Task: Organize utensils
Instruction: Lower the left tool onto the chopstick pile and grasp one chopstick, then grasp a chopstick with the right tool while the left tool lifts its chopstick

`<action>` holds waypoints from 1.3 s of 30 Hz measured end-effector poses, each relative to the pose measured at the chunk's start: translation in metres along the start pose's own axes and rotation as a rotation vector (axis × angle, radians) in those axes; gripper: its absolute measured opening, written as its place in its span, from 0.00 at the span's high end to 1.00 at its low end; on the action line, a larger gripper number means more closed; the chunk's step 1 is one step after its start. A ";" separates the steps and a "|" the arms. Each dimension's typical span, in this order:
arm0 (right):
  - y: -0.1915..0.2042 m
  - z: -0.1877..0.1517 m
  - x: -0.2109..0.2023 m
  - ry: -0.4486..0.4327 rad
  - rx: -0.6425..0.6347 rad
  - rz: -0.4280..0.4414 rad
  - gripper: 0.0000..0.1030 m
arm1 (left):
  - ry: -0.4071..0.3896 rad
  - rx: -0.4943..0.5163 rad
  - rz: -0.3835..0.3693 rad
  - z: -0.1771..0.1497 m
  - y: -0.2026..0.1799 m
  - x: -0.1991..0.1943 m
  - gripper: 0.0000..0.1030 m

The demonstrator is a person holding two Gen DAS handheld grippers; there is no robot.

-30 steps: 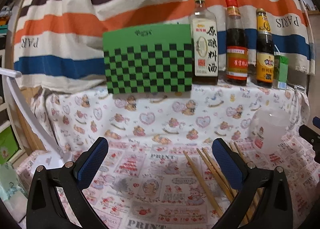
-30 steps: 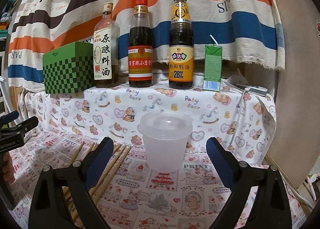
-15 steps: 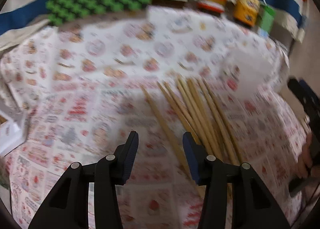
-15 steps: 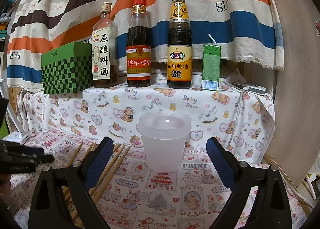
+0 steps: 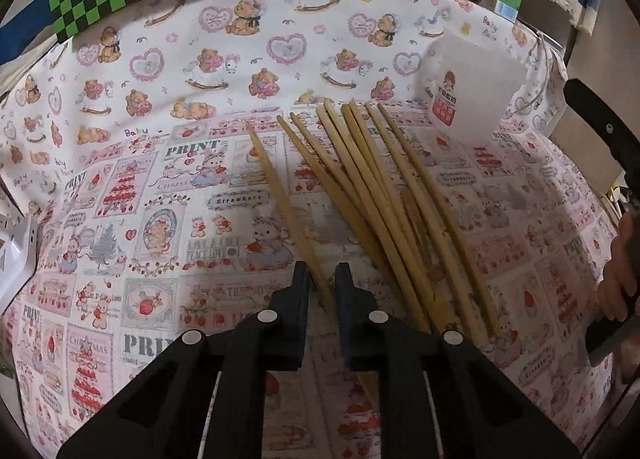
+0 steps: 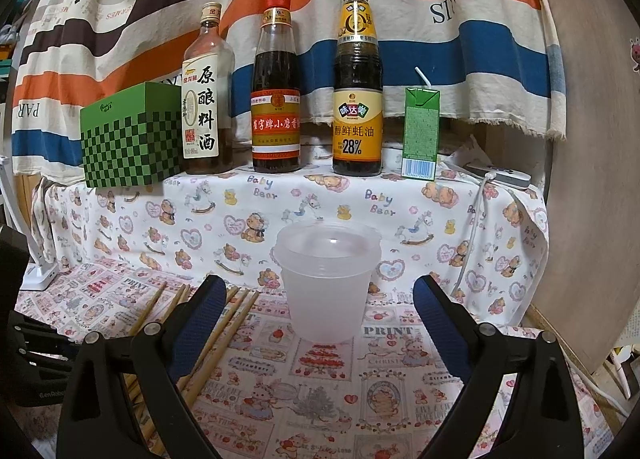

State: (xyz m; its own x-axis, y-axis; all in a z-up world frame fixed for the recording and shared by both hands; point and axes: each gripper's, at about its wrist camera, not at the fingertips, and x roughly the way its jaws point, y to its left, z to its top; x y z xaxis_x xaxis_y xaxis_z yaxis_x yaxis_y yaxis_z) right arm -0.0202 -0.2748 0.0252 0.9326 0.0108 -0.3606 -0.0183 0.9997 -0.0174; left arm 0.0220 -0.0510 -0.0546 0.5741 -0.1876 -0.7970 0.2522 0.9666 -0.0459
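Bamboo chopsticks [image 5: 372,195] lie fanned on the printed cloth [image 5: 160,187], tips toward the translucent plastic cup [image 6: 326,279] that stands upright just past them, below the shelf of bottles. Your left gripper [image 5: 322,279] has just been closing and its jaws are now clenched on the lone chopstick [image 5: 286,203] — the leftmost one, lying slightly apart from the bundle. The pinch sits near the thick end, so most of the stick hangs out ahead of the pads.

Your right gripper [image 6: 318,319] hovers with jaws spread wide, nothing between them, the cup centred ahead of it but not touched.

For the lift:
- Raise it straight up first — clear the bundle before swinging toward the cup, or the tip will likely drag its neighbours.
- Expect the long free end to droop or pivot in the pads; keep the grip firm and move slowly.
- Tilt the stick so its tip enters the cup mouth first, then release low inside.
- The cup looks light and may tip. I'd close the right jaws around its wall to steady it before the drop.
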 end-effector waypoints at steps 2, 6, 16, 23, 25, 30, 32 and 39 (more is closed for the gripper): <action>0.000 0.000 0.000 0.000 0.002 -0.003 0.07 | -0.028 -0.016 0.019 0.002 0.005 -0.004 0.94; 0.000 0.000 0.000 0.000 0.003 -0.009 0.07 | -0.148 -0.045 0.044 0.008 0.016 -0.026 0.94; 0.000 -0.001 -0.001 0.021 0.005 0.025 0.07 | -0.500 -0.073 0.075 0.009 0.026 -0.088 0.95; 0.019 -0.010 0.015 0.252 0.033 0.216 0.13 | -0.602 -0.103 0.095 0.010 0.037 -0.111 0.95; 0.028 -0.017 0.023 0.313 0.006 0.229 0.19 | -0.614 -0.104 0.111 0.011 0.039 -0.113 0.95; 0.049 -0.034 0.038 0.453 -0.034 0.307 0.26 | -0.650 -0.096 0.162 0.006 0.038 -0.117 0.95; 0.060 -0.038 0.040 0.482 -0.078 0.273 0.30 | -0.673 -0.087 0.197 0.004 0.037 -0.119 0.95; 0.065 -0.054 0.053 0.589 -0.095 0.255 0.39 | -0.683 -0.089 0.236 0.003 0.037 -0.121 0.95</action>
State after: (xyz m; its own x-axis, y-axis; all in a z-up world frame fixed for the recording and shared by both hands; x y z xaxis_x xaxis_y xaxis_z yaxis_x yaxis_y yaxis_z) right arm 0.0087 -0.2105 -0.0452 0.5413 0.2062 -0.8152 -0.2700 0.9607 0.0637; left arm -0.0362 0.0073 0.0419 0.9708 -0.0111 -0.2396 0.0137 0.9999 0.0091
